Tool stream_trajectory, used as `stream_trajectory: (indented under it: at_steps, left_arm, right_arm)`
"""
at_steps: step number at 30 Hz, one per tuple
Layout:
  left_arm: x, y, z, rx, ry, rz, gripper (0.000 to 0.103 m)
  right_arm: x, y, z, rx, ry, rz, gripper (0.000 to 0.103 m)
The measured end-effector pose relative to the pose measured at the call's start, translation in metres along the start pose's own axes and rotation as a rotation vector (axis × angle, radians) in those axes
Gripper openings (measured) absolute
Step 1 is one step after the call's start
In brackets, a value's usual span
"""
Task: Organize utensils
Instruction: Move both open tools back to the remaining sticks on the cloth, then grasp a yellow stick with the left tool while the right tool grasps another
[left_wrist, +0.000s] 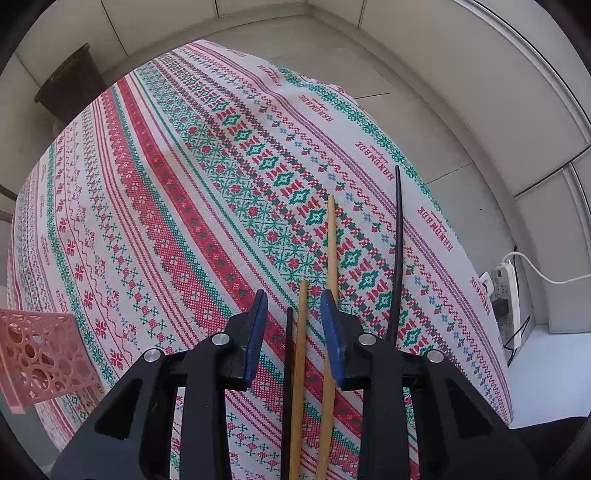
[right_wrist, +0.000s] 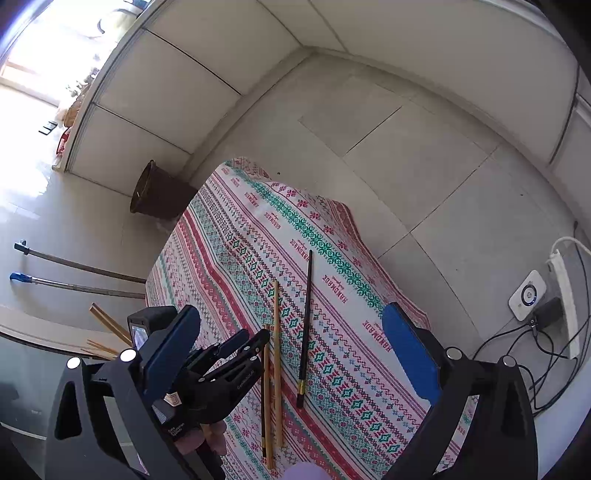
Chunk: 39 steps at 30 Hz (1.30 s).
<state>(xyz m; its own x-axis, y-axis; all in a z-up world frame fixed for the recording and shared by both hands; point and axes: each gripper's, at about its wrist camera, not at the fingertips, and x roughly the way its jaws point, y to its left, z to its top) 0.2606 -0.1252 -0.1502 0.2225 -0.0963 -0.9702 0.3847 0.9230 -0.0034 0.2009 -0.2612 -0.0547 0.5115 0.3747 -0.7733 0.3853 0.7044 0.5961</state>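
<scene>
Four chopsticks lie on the patterned tablecloth (left_wrist: 177, 192) (right_wrist: 236, 236). My left gripper (left_wrist: 293, 295) (right_wrist: 256, 341) points steeply down over them. Between its blue pads (left_wrist: 256, 332) lie a black chopstick (left_wrist: 288, 354) (right_wrist: 263, 424) and a wooden chopstick (left_wrist: 301, 350) (right_wrist: 266, 384); a gap shows on each side, so the pads do not press them. A second wooden chopstick (left_wrist: 331, 251) (right_wrist: 276, 354) passes under the right finger. A second black chopstick (left_wrist: 398, 251) (right_wrist: 305, 325) lies apart to the right. My right gripper (right_wrist: 291, 310) hangs wide open above the table, holding nothing.
A pink perforated basket (left_wrist: 40, 354) stands at the table's left edge. On the floor are a dark bin (left_wrist: 70, 85) (right_wrist: 159, 192), two hoses (right_wrist: 74, 266), and a power strip (left_wrist: 509, 295) (right_wrist: 565, 302) with cables. More wooden sticks (right_wrist: 107, 325) show at left.
</scene>
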Motion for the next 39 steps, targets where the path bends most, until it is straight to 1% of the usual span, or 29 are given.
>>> stream_trajectory:
  at_steps: [1, 3, 7, 12, 14, 15, 16, 20, 22, 24, 27, 30, 31, 33, 35, 37, 39]
  left_arm:
    - [0.002, -0.002, -0.001, 0.013, 0.004, 0.002, 0.023]
    - [0.009, -0.006, -0.001, 0.028, 0.013, 0.009, 0.020]
    - [0.016, -0.009, 0.000, 0.052, 0.009, 0.005, 0.019]
    - [0.021, -0.021, 0.002, 0.136, -0.010, 0.011, 0.018]
    - [0.023, -0.025, 0.003, 0.146, -0.012, 0.002, 0.012]
    - [0.023, -0.027, 0.004, 0.146, -0.014, -0.006, 0.005]
    - [0.023, -0.026, 0.006, 0.144, -0.016, -0.008, 0.005]
    - [0.022, -0.024, 0.004, 0.106, -0.043, -0.011, 0.004]
    - [0.015, -0.015, -0.003, 0.071, -0.058, -0.013, 0.004]
    - [0.004, -0.006, -0.010, 0.043, -0.080, -0.024, 0.004]
    - [-0.024, 0.012, -0.026, -0.001, -0.120, -0.060, 0.004]
    - [-0.050, 0.036, -0.043, -0.079, -0.134, -0.132, 0.004]
    - [-0.057, 0.047, -0.050, -0.098, -0.143, -0.139, 0.004]
    - [-0.069, 0.059, -0.059, -0.104, -0.168, -0.108, 0.004]
    - [-0.083, 0.066, -0.070, -0.108, -0.196, -0.096, 0.004]
    - [-0.094, 0.072, -0.082, -0.108, -0.217, -0.090, 0.004]
    - [-0.102, 0.079, -0.087, -0.108, -0.230, -0.087, 0.004]
  right_arm:
    - [0.000, 0.000, 0.000, 0.000, 0.001, -0.001, 0.096]
    - [0.001, 0.000, 0.000, 0.001, 0.001, -0.004, 0.096]
    - [0.002, -0.001, 0.001, 0.006, 0.002, -0.008, 0.096]
    - [0.005, -0.002, 0.001, 0.008, 0.013, -0.013, 0.096]
    - [0.007, -0.002, 0.001, 0.010, 0.015, -0.019, 0.096]
    - [0.008, -0.002, 0.001, 0.011, 0.015, -0.022, 0.096]
    - [0.009, -0.001, 0.001, 0.012, 0.014, -0.024, 0.096]
    - [0.015, 0.007, -0.001, 0.005, 0.021, -0.023, 0.096]
    - [0.022, 0.016, -0.004, -0.028, 0.039, -0.024, 0.096]
    - [0.034, 0.028, -0.007, -0.079, 0.056, -0.044, 0.096]
    - [0.065, 0.048, -0.015, -0.167, 0.105, -0.103, 0.096]
    - [0.099, 0.060, -0.022, -0.178, 0.167, -0.104, 0.096]
    - [0.107, 0.062, -0.023, -0.175, 0.184, -0.103, 0.096]
    - [0.126, 0.065, -0.027, -0.169, 0.211, -0.111, 0.096]
    - [0.140, 0.069, -0.030, -0.181, 0.214, -0.147, 0.091]
    - [0.150, 0.072, -0.033, -0.198, 0.209, -0.185, 0.077]
    - [0.158, 0.073, -0.035, -0.210, 0.194, -0.220, 0.069]
